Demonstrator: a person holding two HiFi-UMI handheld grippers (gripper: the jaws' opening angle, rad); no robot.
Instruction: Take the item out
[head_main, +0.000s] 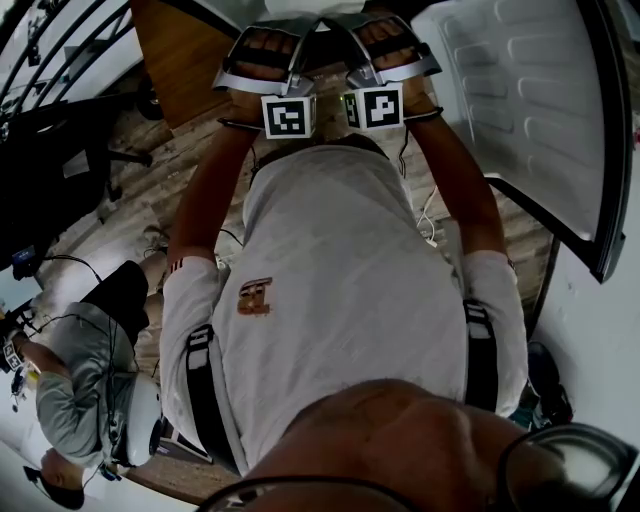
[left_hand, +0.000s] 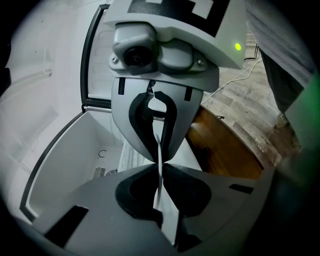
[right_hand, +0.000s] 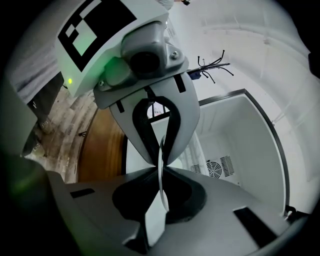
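We have both grippers meeting tip to tip: the left gripper (left_hand: 159, 166) and the right gripper (right_hand: 161, 167) each have their fingers pressed together on the same thin white sheet (left_hand: 159, 192), which we see edge-on in both gripper views. It hangs between them, above the open white compartment (right_hand: 240, 130) with its fan vent (right_hand: 218, 168) (the head view shows the two marker cubes side by side but hides the sheet itself). Our worry is the grip. Each pair of fingers seems to pinch only a narrow margin of something slim and probably smooth, so if our hands drift apart, or one wrist turns while the other does not, the sheet could bow or slide free. A slip here would likely drop it back into the compartment or onto the wooden floor (left_hand: 225, 150) beside it. The dark rim (left_hand: 89, 60) of the opening is also near, and a tilted sheet might catch on it as we draw clear.
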